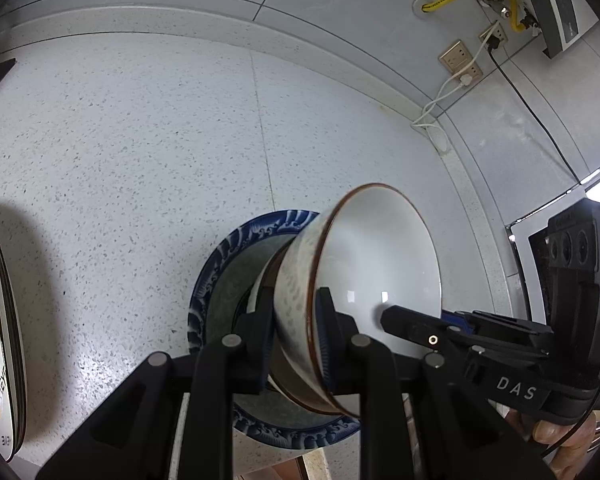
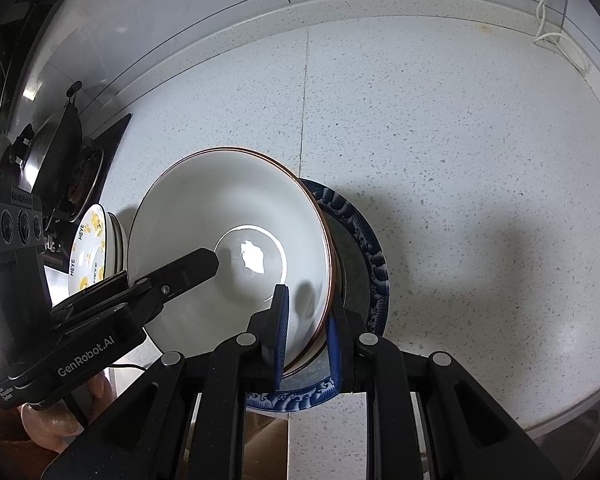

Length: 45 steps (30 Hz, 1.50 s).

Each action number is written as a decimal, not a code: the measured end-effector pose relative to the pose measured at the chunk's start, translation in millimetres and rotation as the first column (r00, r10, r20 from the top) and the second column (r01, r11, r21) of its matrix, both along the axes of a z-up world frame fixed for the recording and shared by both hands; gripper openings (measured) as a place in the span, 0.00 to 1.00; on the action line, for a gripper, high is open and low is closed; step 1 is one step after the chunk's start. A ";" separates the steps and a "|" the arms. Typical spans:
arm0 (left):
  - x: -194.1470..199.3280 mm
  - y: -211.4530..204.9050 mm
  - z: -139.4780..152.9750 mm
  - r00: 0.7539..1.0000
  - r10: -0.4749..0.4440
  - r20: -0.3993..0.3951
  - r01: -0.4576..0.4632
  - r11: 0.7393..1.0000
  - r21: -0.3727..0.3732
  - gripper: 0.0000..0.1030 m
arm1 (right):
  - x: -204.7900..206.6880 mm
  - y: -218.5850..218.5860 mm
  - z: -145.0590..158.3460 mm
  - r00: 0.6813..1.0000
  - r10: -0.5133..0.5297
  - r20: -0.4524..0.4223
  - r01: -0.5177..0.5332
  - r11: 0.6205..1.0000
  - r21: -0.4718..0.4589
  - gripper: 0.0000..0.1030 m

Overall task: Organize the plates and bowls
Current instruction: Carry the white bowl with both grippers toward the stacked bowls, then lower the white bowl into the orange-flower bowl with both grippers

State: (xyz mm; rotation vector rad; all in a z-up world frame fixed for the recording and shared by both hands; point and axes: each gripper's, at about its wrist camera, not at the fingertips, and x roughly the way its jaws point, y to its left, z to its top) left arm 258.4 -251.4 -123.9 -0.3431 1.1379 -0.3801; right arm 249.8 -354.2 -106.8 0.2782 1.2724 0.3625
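Bowl [image 2: 220, 216], white inside with a brown rim, sits over the blue patterned plate [image 2: 374, 264] on the speckled counter [image 2: 460, 160]. Both of my tongs have it by the rim. My right tongs [image 2: 306, 336] are closed to the wall's thickness, 1 finger inside and 1 outside, at about 6 o'clock in the right view. My left tongs [image 1: 294, 334] pinch the opposite rim the same way; in the right view their inner finger reaches over the bowl from 8 o'clock.

Whether the bowl's foot rests on the plate or hangs just above it, I cannot tell; the foot is hidden behind the bowl's wall.

Status of task, in my judgement: partly done. The bowl is over the blue plate, so this pairing is nearly finished, but neither grip is released. A stack of yellow-printed plates [image 2: 90, 248] stands at 9 o'clock in the right view, beside the stove [image 2: 80, 168], apart from the bowl. Whether that stack needs moving I cannot say. No other loose dishes show on the counter.
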 end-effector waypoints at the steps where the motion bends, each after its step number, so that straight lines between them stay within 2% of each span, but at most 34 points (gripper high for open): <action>1: -0.3 0.0 0.2 1.000 0.001 0.000 -0.001 1.000 0.001 0.18 | 0.0 0.1 0.1 1.000 0.002 -0.001 -0.002 1.000 0.000 0.16; 6: 0.5 1.6 0.4 1.000 0.002 -0.010 -0.002 1.000 0.001 0.18 | 2.0 -0.6 0.1 1.000 0.008 -0.009 -0.008 1.000 0.003 0.16; 17: 20.3 8.7 -0.7 0.989 -0.033 -0.145 0.032 0.999 -0.010 0.21 | 8.6 -3.5 -0.9 0.998 0.025 -0.059 -0.023 0.999 0.025 0.16; 25: 27.6 10.2 -0.2 0.978 -0.054 -0.204 0.059 0.998 0.016 0.21 | 12.7 -1.4 3.8 0.997 0.066 -0.048 -0.065 0.998 0.014 0.16; 29: 32.8 7.7 1.9 0.974 -0.071 -0.216 0.088 0.993 0.073 0.21 | 11.7 2.6 10.1 0.996 0.081 -0.023 -0.081 0.997 -0.010 0.16; 33: 34.6 3.9 3.4 0.973 -0.074 -0.220 0.097 0.991 0.094 0.21 | 12.7 4.0 7.0 0.994 0.110 -0.023 -0.110 0.994 -0.027 0.18; 36: 36.5 -4.4 5.2 0.975 -0.088 -0.203 0.119 0.982 0.144 0.21 | 14.3 0.1 5.8 0.993 0.120 -0.014 -0.120 0.993 0.003 0.18; 43: 35.1 -30.6 8.7 0.979 -0.152 -0.133 0.185 0.938 0.292 0.21 | 8.4 -10.4 8.1 0.993 0.118 0.031 -0.119 0.991 0.053 0.18; 45: 33.5 -31.0 8.2 0.979 -0.158 -0.128 0.191 0.931 0.310 0.21 | 5.1 -13.8 11.2 0.993 0.106 0.046 -0.109 0.992 0.067 0.18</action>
